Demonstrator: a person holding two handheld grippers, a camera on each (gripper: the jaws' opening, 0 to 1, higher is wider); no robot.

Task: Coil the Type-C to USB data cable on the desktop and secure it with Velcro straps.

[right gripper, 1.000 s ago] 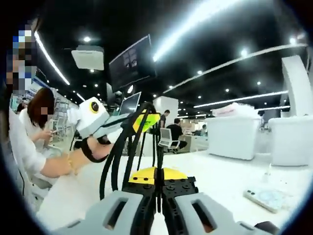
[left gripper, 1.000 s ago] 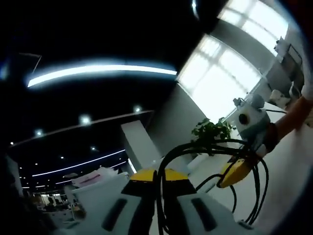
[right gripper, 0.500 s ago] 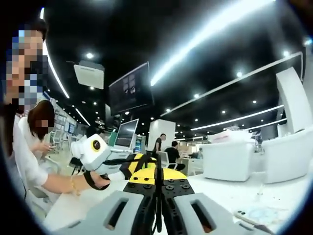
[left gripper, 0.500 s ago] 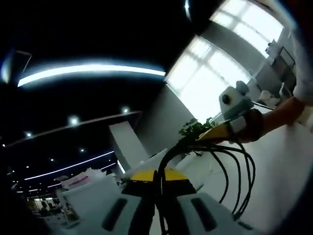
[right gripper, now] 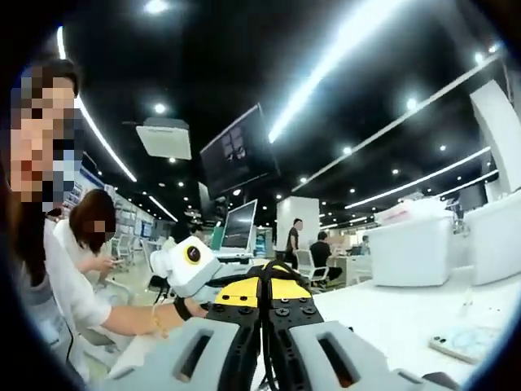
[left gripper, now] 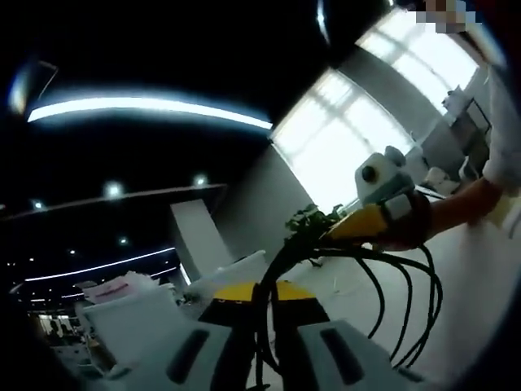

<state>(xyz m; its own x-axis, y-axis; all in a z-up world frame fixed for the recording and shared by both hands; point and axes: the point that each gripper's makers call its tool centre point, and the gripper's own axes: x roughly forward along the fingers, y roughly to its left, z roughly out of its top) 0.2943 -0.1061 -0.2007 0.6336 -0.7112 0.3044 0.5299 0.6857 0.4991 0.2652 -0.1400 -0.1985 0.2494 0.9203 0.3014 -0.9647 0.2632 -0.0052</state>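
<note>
Cable [left gripper: 383, 301] loops wider than before, both tools clamped on it

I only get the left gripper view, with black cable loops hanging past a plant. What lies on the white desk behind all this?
Observer: In the right gripper view, a phone lies flat on the white desk.
Operator: Anything hanging overhead?
Observer: A dark ceiling screen hangs there, with a projector beside it.
Operator: Is the right gripper gripping anything?
Observer: Yes, the right gripper is shut on the black cable, which runs up between its jaws.
</note>
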